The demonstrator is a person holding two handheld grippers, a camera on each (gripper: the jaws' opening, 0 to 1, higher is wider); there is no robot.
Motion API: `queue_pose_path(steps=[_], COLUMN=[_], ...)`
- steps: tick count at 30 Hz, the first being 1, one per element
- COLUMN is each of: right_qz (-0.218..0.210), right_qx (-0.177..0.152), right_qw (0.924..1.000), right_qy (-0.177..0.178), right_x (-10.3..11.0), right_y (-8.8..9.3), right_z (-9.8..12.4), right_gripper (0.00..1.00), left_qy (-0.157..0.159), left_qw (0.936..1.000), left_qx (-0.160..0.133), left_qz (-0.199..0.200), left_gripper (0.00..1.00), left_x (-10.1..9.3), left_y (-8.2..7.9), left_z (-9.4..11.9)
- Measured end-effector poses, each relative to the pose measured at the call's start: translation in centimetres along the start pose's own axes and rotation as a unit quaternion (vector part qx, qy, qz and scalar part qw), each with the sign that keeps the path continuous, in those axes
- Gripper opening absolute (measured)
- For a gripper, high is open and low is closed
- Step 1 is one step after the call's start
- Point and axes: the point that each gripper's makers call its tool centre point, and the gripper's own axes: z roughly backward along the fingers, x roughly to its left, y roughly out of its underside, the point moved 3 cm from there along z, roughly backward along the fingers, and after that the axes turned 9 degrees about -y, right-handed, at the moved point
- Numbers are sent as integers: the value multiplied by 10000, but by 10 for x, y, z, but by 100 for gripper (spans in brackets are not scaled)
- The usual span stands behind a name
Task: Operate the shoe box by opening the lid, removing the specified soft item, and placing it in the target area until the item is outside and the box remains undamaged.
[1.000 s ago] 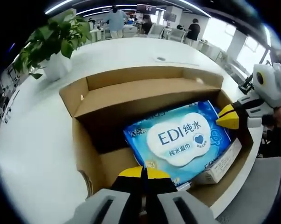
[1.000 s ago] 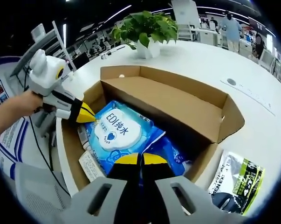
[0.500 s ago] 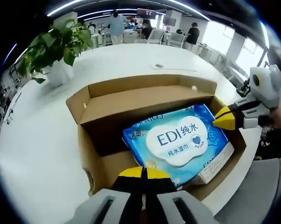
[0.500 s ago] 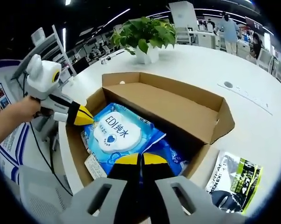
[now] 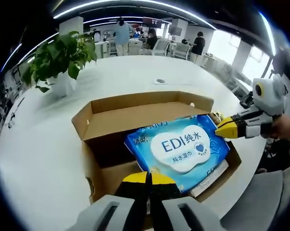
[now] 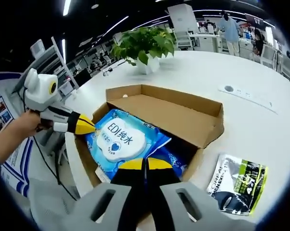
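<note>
Partly hidden by both clamped grippers, the blue wipes pack point(image 5: 181, 148) sits mid-frame above the open shoe box point(image 5: 135, 108). Left gripper point(image 5: 147, 179) pinches its near edge, right gripper point(image 6: 145, 165) the opposite edge. Bare white table point(image 5: 39, 144) surrounds them.

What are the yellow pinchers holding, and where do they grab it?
The blue wet wipes pack, by two opposite edges: the left gripper pinches one edge, the right gripper the other, above the open cardboard box.

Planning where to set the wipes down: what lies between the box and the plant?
Only bare white table between the box and the plant, in the right gripper view.
</note>
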Motion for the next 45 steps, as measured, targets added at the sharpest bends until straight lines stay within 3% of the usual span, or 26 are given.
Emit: queue_pose_path(steps=[19,45], right_qz=[-631,-1098], right_qx=[-495,-644], right_qw=[9966,9912], right_qy=[169,371], right_x=[-24,-68], right_y=[-4,14], right_z=[58,124], right_gripper=[0,0], left_qy=[301,707], left_qw=[9991,9963], left_qx=[-292,-472], left_qz=[19,-148], left_gripper=[0,0], left_x=[-58,-133], left_y=[-31,-51], left_z=[8,-5])
